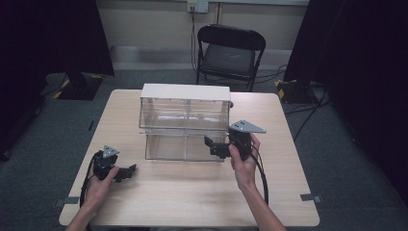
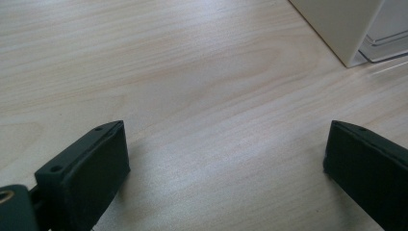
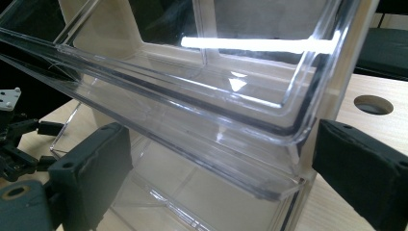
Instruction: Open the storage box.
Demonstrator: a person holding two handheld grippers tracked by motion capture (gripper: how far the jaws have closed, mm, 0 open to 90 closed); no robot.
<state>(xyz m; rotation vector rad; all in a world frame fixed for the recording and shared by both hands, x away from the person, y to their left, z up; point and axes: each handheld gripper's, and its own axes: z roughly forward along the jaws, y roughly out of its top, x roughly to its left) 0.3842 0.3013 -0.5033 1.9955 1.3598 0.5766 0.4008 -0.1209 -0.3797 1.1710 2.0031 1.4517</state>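
Observation:
A clear plastic two-tier bin cabinet (image 1: 185, 121) with a white top and sides stands at the middle of the wooden table (image 1: 192, 192). My right gripper (image 1: 215, 147) is open at the cabinet's lower right front corner. In the right gripper view its jaws stand wide on either side of the clear front lip of the upper bin (image 3: 202, 115), with nothing held. My left gripper (image 1: 126, 173) rests low on the table at the front left, open and holding nothing. The left gripper view shows bare wood between its jaws and the cabinet's white corner (image 2: 341, 29) at the top right.
A black folding chair (image 1: 230, 53) stands behind the table. Dark curtains hang at both sides, and cables run over the grey floor. A round hole (image 3: 371, 104) in the tabletop lies right of the cabinet. The other gripper (image 3: 14, 139) shows at far left in the right gripper view.

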